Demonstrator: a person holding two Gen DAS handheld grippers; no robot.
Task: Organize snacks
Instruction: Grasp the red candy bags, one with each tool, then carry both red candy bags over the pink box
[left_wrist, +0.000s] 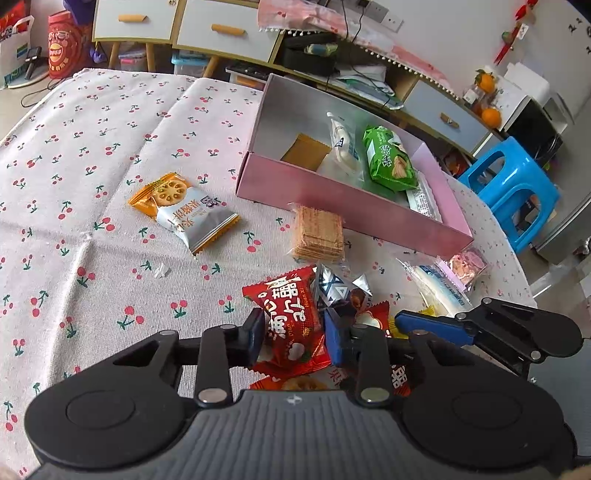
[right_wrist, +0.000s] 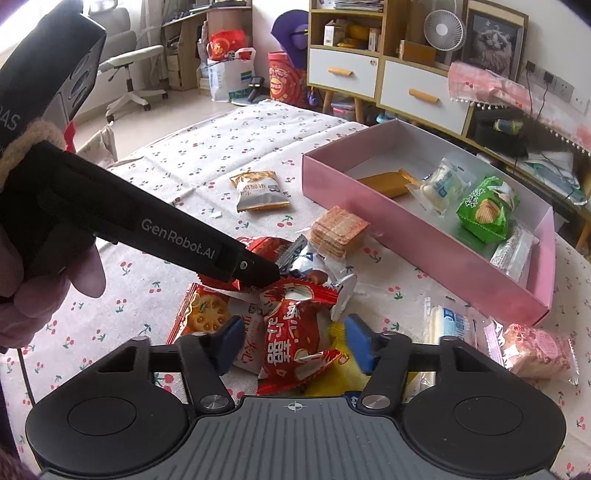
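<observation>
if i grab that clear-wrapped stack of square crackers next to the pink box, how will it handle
The cracker stack looks flat-sided and blocky, so it probably won't roll and should sit stiff between the pads. Its clear wrapper appears glossy and loose at the ends, so it may slip a little. The thin crackers look brittle; a hard squeeze could likely crack them.

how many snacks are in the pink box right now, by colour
orange packet: 1
green packet: 1
white or clear packets: 2
total in the pink box: 4
</observation>
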